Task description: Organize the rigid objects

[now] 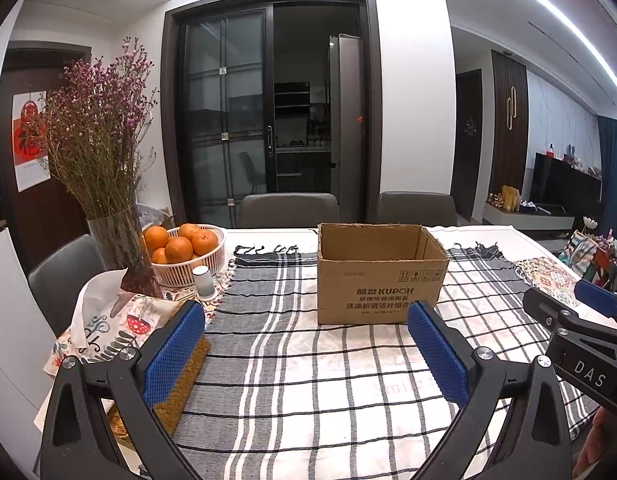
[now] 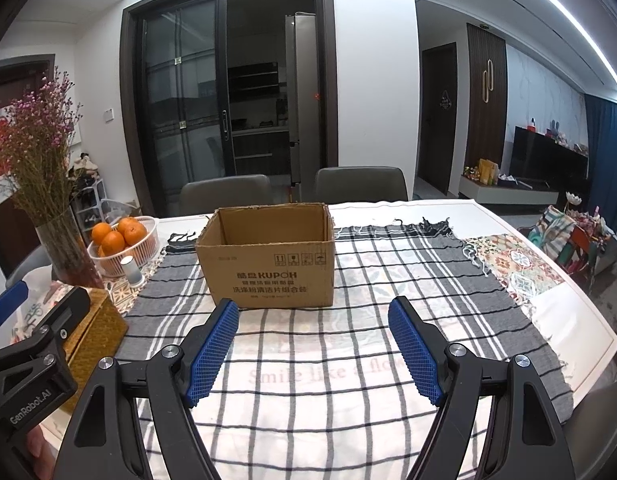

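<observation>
An open brown cardboard box [image 1: 378,276] printed KUPOH stands on the checked tablecloth [image 1: 292,360] in the middle of the table; it also shows in the right wrist view [image 2: 268,256]. Its inside looks empty from here. My left gripper [image 1: 304,348] is open and empty, hovering over the cloth just in front of the box. My right gripper [image 2: 312,348] is open and empty, also in front of the box. Each gripper shows at the edge of the other's view.
A white basket of oranges [image 1: 188,250], a glass vase of dried flowers [image 1: 116,248], a small white cylinder [image 1: 202,282] and a woven tissue box [image 2: 94,332] stand at the table's left. Two grey chairs [image 1: 288,210] stand behind the table. A patterned mat [image 2: 512,264] lies right.
</observation>
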`<state>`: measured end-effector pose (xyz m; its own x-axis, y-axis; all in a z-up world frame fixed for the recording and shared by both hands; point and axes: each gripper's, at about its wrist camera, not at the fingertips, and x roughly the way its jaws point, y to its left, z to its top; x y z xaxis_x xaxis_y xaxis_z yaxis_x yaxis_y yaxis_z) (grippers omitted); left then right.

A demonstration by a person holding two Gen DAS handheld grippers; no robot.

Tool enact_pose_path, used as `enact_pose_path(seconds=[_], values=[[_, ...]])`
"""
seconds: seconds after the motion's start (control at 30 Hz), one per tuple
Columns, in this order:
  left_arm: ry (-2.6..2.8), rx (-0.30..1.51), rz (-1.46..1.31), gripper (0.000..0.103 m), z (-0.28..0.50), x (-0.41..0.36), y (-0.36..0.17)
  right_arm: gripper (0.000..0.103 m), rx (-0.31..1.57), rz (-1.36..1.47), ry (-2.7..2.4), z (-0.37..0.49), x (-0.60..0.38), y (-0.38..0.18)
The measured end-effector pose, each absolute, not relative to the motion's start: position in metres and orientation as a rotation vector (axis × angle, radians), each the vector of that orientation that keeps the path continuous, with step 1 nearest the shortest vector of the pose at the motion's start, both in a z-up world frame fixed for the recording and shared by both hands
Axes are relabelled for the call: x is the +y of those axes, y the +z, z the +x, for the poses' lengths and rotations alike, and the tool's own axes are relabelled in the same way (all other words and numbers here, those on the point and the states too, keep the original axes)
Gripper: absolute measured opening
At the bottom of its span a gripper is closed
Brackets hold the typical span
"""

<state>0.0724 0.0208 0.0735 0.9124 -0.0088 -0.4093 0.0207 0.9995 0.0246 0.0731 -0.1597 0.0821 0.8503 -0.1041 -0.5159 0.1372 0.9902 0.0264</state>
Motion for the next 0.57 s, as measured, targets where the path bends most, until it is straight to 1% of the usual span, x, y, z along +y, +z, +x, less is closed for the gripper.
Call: enact_pose_path(seconds=[0.57], values=[[-0.017, 0.419, 0.018, 0.103, 0.0683, 0.0227, 0.0770, 0.078, 0.532, 0.058, -0.119, 0.0702, -0.1576, 0.0833]])
